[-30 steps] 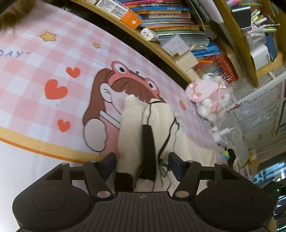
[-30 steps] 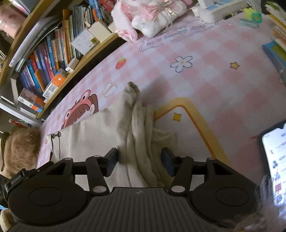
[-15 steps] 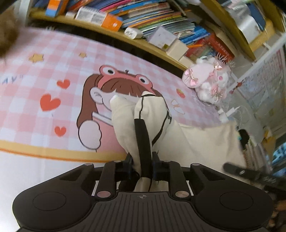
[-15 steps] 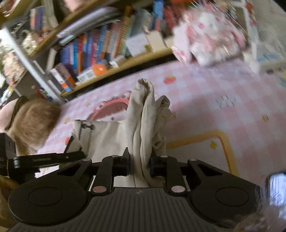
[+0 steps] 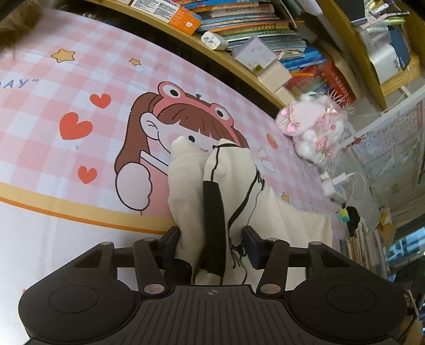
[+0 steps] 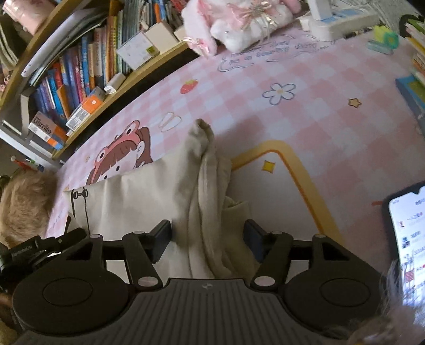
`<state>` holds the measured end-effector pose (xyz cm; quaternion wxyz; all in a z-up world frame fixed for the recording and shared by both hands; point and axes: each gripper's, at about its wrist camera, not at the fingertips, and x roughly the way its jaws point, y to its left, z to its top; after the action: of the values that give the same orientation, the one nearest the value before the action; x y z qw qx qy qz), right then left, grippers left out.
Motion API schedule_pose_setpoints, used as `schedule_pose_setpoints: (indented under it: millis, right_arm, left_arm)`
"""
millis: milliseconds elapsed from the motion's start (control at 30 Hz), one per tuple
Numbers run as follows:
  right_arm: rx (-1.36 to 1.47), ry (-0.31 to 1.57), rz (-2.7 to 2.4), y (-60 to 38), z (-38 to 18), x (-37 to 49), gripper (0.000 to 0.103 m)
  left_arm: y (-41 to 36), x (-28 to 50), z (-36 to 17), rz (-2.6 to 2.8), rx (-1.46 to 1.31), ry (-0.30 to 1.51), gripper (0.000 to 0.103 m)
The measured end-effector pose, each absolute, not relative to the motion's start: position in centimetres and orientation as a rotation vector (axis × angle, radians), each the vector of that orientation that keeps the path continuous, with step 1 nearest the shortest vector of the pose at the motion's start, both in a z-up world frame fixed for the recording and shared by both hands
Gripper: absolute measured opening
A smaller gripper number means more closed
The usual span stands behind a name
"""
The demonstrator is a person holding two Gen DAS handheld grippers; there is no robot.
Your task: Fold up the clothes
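Note:
A cream garment (image 5: 191, 185) with black trim and a black strap lies bunched on the pink checked mat (image 5: 53, 106). My left gripper (image 5: 211, 242) is open, its fingers either side of the garment's bunched end. In the right wrist view the same cream garment (image 6: 148, 196) lies spread on the mat, with a ridge of folds running forward. My right gripper (image 6: 207, 237) is open, its fingers either side of that ridge. The left gripper's black body (image 6: 34, 252) shows at the lower left of the right wrist view.
A wooden bookshelf (image 5: 239, 34) full of books borders the mat's far side. A pink plush toy (image 5: 313, 127) sits at the mat's corner, also in the right wrist view (image 6: 233, 24). A lit phone (image 6: 406, 228) lies at the right. A furry tan thing (image 6: 24, 201) lies at the left.
Half a second ago both grippers were shut on the garment and held it lifted. Now both are open and the garment lies back on the mat.

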<state>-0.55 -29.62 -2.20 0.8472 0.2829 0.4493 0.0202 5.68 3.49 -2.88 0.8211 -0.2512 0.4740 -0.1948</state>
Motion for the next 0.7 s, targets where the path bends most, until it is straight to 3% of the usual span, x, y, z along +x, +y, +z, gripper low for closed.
schedule_pose_setpoints:
  millis: [33, 67, 100, 133, 200, 433, 567, 700]
  right_arm:
    - [0.589, 0.951, 0.054, -29.3, -2.2, -0.4, 0.055]
    - [0.581, 0.955, 0.066, -28.9, -2.2, -0.2, 0.037]
    - [0.556, 0.95, 0.079, -28.5, -2.0, -0.1, 0.029]
    - [0.529, 0.945, 0.093, -28.0, -1.7, 0.0, 0.026]
    - [0.434, 0.893, 0.129, -27.0, -0.5, -0.6, 0.021]
    - [0.442, 0.908, 0.165, -27.4, 0.1, -2.2, 0.021]
    - [0.495, 0.916, 0.138, -28.0, -0.7, -2.2, 0.039]
    - [0.549, 0.923, 0.11, -28.7, -1.5, -2.2, 0.052]
  left_arm:
    - [3.3, 5.6, -2.9, -0.412, -0.533, 1.012, 0.036]
    - [3.1, 5.5, -2.8, -0.408, -0.515, 1.021, 0.029]
    - [3.0, 5.2, -2.4, -0.41, -0.495, 1.011, 0.025]
    - [2.8, 4.9, -2.0, -0.412, -0.474, 1.0, 0.019]
    - [2.8, 4.1, -1.0, -0.43, -0.445, 0.971, 0.019]
    - [3.6, 2.9, -1.5, -0.461, -0.472, 1.04, 0.024]
    - [3.8, 2.9, -2.0, -0.436, -0.489, 1.05, 0.042]
    - [4.2, 3.2, -2.9, -0.434, -0.538, 1.051, 0.045]
